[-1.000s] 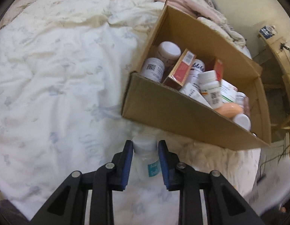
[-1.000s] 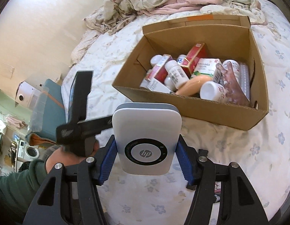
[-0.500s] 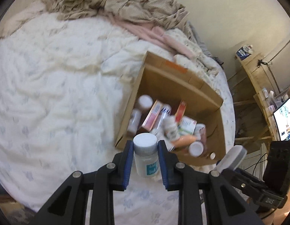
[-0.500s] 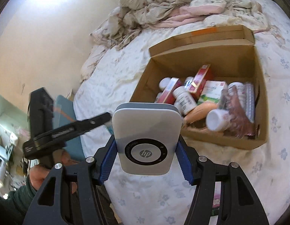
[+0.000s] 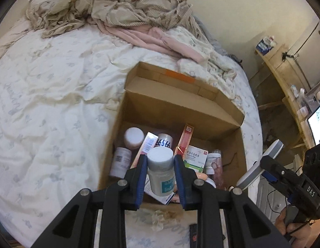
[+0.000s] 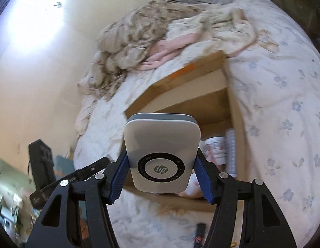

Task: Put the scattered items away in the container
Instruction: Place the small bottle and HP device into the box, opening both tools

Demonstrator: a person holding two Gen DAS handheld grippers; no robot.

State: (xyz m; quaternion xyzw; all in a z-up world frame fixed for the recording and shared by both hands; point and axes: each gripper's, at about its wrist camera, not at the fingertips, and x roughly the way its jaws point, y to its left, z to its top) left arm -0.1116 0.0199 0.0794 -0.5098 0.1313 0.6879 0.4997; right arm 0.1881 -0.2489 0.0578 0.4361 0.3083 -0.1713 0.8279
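My left hand-held gripper (image 5: 160,172) is clamped on a white-capped pill bottle (image 5: 161,171), its blue pads pressed against both sides, and I hold it upright over the near wall of the cardboard box (image 5: 241,157). The box sits on the bed (image 5: 46,107), near its right edge, with its flap standing open on the far side. Inside it lie more bottles, a red carton (image 5: 185,139) leaning on end and a green-and-white medicine carton (image 5: 195,157) beside it.

My right hand-held gripper (image 6: 161,165) is clamped on a flat white HP device (image 6: 161,154), logo facing the camera, held up in front of the box (image 6: 237,124) on its near side. A white jar (image 6: 215,149) shows inside the box just past the device. A crumpled beige blanket (image 5: 139,4) is heaped at the far end of the bed.
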